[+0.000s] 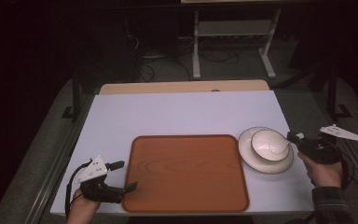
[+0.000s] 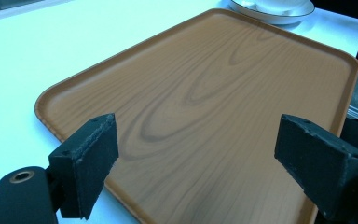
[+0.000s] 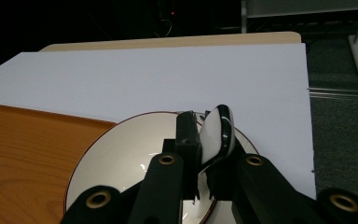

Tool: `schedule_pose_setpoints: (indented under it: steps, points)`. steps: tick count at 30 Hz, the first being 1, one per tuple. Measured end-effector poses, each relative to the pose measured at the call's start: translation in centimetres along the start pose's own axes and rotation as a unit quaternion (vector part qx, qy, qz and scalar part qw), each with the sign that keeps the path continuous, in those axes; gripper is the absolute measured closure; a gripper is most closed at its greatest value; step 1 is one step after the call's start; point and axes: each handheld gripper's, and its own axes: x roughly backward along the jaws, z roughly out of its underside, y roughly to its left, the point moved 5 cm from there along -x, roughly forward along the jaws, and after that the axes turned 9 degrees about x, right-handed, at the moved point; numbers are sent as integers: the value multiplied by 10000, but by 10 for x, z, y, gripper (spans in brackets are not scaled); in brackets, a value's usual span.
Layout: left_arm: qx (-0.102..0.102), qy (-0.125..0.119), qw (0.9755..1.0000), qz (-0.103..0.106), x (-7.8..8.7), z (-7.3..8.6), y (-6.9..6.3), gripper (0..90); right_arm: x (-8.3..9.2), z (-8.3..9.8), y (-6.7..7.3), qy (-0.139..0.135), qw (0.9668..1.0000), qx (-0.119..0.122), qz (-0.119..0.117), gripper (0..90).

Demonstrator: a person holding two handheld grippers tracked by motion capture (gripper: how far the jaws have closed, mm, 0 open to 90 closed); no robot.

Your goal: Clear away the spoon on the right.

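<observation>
Right claw (image 3: 204, 140) clamped on the white spoon (image 3: 216, 133) over the bowl (image 1: 269, 144) on its plate (image 1: 261, 163) (right of the tray (image 1: 186, 172)). Left claw (image 2: 205, 158) apart, nothing in it, at the tray's near-left corner on the worktop (image 1: 177, 114).

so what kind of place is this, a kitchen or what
Probably a lab or recording workspace rather than a kitchen: a white-covered table carrying just a wooden tray and a plate, with loose cables and a metal stand on the dark floor behind.
</observation>
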Motion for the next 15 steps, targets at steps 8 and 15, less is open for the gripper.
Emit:
schedule_pose_setpoints:
  steps: [8,15]
  points:
    - [-29,15,10000,5,-1,0,-1,131,-1,-5,2,-41,10000,77,-19,836]
    - [-14,-26,10000,6,0,-1,0,131,0,-16,5,-108,9997,201,12,836]
